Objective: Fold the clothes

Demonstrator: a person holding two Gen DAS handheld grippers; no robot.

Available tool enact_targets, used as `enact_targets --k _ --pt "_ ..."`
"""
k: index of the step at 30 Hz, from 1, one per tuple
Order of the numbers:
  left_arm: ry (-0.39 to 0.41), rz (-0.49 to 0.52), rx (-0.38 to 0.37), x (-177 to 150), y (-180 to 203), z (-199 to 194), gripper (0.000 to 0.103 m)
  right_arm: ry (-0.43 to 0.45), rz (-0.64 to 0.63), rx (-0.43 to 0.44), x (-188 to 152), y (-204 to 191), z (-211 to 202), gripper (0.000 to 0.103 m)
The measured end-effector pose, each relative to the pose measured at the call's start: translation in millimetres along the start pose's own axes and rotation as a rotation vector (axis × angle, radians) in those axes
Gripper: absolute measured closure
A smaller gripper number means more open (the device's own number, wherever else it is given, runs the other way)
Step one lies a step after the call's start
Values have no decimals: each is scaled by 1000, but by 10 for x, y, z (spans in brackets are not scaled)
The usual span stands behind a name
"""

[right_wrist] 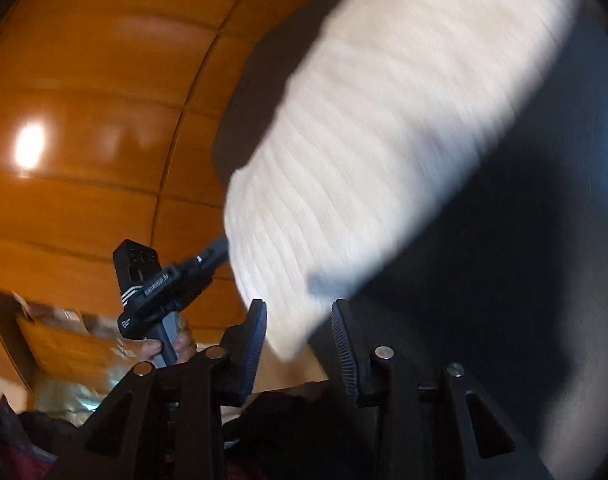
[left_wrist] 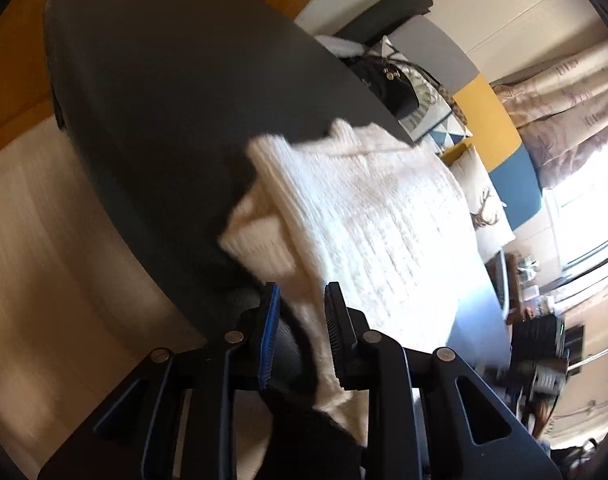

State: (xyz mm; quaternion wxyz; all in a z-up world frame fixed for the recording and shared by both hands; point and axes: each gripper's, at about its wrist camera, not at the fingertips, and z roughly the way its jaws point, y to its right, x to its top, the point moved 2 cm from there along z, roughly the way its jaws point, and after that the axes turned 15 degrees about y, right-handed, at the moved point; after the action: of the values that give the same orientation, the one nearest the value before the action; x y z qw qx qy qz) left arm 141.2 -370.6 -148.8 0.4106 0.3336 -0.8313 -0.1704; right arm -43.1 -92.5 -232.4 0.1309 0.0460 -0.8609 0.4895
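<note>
The left gripper [left_wrist: 300, 312] has loosened jaws straddling the white knit sweater's [left_wrist: 368, 208] lower edge, pads seemingly off it. The right gripper [right_wrist: 298, 332] likewise gapes around its near corner. The sweater stretches toward upper right across the dark table [left_wrist: 144, 120].

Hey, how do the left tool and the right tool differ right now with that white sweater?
The left tool has the white sweater's edge running down between its pads, against one of them; the right tool stands wider, with only a sweater corner hanging loose in its gap. The left view is fairly sharp; the right view is smeared. Both are black with ribbed pads, over the dark table.
</note>
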Motion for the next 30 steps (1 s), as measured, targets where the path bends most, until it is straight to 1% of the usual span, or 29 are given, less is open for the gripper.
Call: enact_targets --k 1,2,3,5,6,7,10,13,14,15,16,17,18,20,22,25,26,27,28,29,30 --pt "14 -7 1 22 0 -24 78 17 34 -5 -98 69 9 65" --pt "31 -23 -8 40 -4 -62 78 34 70 -5 -178 120 21 60" --pt "42 -32 -14 55 20 -62 78 48 79 1 -184 135 62 57" --pt "53 -21 -18 72 75 -62 78 77 94 13 -191 162 146 55" --pt "60 -6 -21 75 100 -85 78 91 84 17 -145 155 208 53" --pt "68 21 -22 74 142 -104 78 96 74 -1 -143 128 265 51" --pt "80 112 -34 69 313 -110 78 91 65 -52 -83 78 449 51" --pt "76 162 -62 61 453 -69 75 113 80 -98 -17 52 587 51" --pt "76 179 -68 66 494 -50 74 105 12 -118 -27 -11 624 55" --pt "78 199 -73 73 540 -25 74 106 -83 -153 -48 -94 648 69" --pt "79 219 -77 78 579 -4 74 103 -140 -192 -69 -139 674 79" --pt "78 238 -69 86 610 27 74 103 -151 -210 -75 -151 680 89" --pt "72 258 -48 99 632 71 74 121 -157 -205 -69 -181 639 91" --pt "52 274 -15 114 619 150 74 174 -228 -149 -61 -423 447 91" --pt "11 284 23 102 561 257 74 186 -310 -154 -52 -573 307 91" --pt "-73 301 113 73 452 490 74 107 -286 -251 -64 -368 438 91" --pt "-96 289 125 63 415 546 74 76 -247 -276 -91 -230 500 91" --pt "-107 268 120 60 378 562 74 50 -213 -294 -127 -110 556 91" --pt "-92 250 109 80 364 526 74 35 -193 -290 -165 -44 587 91" --pt "-65 239 99 109 359 462 74 48 -164 -267 -58 36 547 86" --pt "-32 232 79 144 369 385 74 53 -121 -262 -42 71 495 79"
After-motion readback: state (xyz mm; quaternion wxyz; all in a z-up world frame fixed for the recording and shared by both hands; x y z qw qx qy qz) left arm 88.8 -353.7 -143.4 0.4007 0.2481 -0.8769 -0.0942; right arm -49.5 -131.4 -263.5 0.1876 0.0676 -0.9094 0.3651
